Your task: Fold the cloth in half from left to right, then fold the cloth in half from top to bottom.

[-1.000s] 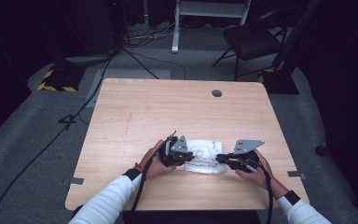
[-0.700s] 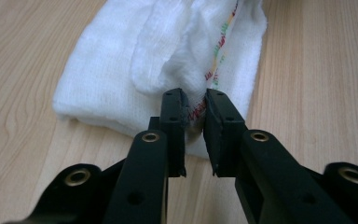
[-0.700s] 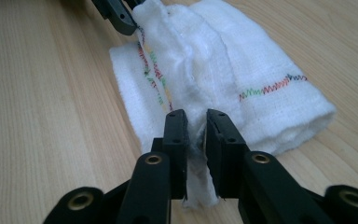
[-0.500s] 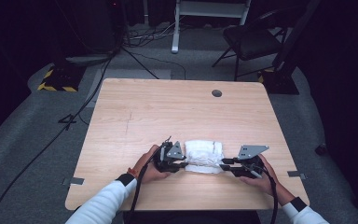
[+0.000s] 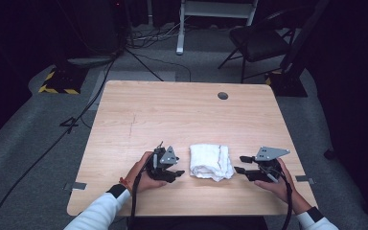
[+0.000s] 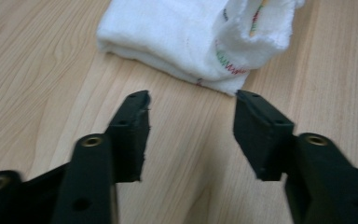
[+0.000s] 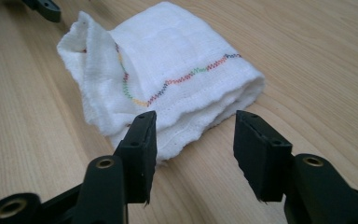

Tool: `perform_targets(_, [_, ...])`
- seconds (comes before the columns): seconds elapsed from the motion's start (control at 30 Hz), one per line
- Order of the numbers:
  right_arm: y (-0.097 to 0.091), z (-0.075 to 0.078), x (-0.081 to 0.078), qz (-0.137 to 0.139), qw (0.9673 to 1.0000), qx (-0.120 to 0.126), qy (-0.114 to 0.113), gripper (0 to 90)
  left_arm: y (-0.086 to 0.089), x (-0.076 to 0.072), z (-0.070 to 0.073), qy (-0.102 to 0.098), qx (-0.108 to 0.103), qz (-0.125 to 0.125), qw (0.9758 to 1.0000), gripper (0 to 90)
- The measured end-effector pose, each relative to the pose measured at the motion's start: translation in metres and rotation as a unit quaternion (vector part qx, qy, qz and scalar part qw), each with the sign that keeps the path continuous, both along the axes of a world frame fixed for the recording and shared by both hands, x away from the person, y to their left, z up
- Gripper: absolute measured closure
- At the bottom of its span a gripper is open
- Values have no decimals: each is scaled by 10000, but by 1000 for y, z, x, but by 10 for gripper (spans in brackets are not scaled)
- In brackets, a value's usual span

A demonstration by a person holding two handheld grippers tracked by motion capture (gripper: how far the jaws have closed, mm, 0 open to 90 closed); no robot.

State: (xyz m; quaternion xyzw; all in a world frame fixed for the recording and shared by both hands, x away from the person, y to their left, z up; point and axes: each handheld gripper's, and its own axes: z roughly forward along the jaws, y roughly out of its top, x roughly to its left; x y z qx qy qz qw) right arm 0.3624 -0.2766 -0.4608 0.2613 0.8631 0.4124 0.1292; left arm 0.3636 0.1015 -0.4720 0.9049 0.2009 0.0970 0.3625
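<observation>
Cloth, white, folded, lying near front edge of bench. Left tool and right tool released, jaws just opened, nothing between. Fold step apparently done; next: withdraw or regrasp an edge.

The top edge of the left gripper view cut off the far side of the folded white cloth. In the right gripper view, the left gripper showed merely as a dark jaw tip at the top edge, and one black jaw hid the cloth's near corner.
</observation>
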Motion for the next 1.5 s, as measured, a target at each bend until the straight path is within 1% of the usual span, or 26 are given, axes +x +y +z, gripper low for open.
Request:
perform_targets(0.03, [0,0,0,-32,10000,-10,-21,463,2,0,0,23,17,71,10000,345])
perform_targets(0.07, [0,0,0,-56,10000,-17,-28,457,3,-1,-1,26,-10,172,9998,327])
perform_targets(0.1, [1,0,0,-79,10000,-42,-37,450,4,0,0,34,28,212,9998,303])
perform_targets(0.17, [3,1,1,-71,10000,-31,-44,443,6,2,1,35,0,310,9995,268])
perform_targets(0.27, [7,2,1,-25,10000,-11,-55,435,6,4,2,35,-41,442,9990,258])
perform_targets(0.37, [12,3,0,49,10000,-4,-86,433,8,5,3,-52,-11,472,9989,247])
perform_targets(0.47, [16,3,1,97,9999,-46,-72,436,10,8,4,-36,-32,495,9988,239])
perform_targets(0.53, [17,0,4,52,9999,-86,-48,438,10,13,5,11,-137,518,9986,231])
perform_targets(0.6, [17,-4,7,-3,9999,-110,-8,438,9,18,7,12,-230,565,9981,231])
perform_targets(0.67, [18,-5,8,-14,9999,-166,-9,438,5,23,10,28,-373,556,9978,231])
perform_targets(0.7, [18,-5,7,-14,9999,-163,-23,438,3,24,12,11,-409,555,9976,231])
perform_targets(0.77, [18,-4,7,-17,9999,-132,-37,438,-4,27,15,-14,-497,459,9977,231])
perform_targets(0.8, [18,-4,7,-31,9999,-130,-41,438,-7,27,16,-17,-501,439,9978,231])
perform_targets(0.87, [18,-5,8,-58,9999,-130,-21,436,-15,28,17,-70,-455,317,9984,231])
perform_targets(0.97, [20,-7,8,-58,9998,-211,-41,435,-28,26,17,-103,-410,205,9989,230])
perform_targets(1.07, [23,-7,11,-33,9997,-216,-60,435,-38,25,17,-156,-363,122,9991,230])
perform_targets(1.13, [25,-9,14,-22,9997,-235,-45,431,-45,26,14,-142,-303,55,9994,230])
perform_targets(1.2, [28,-14,17,13,9994,-345,-10,430,-52,26,10,-29,-263,-31,9996,229])
perform_targets(1.33, [30,-23,18,75,9990,-412,157,418,-63,24,-2,70,-1,-257,9996,228])
perform_targets(1.43, [32,-28,20,88,9989,-382,243,404,-68,23,-13,119,215,-275,9993,206])
perform_targets(1.5, [31,-31,21,50,9991,-300,294,398,-69,22,-17,92,296,-250,9992,202])
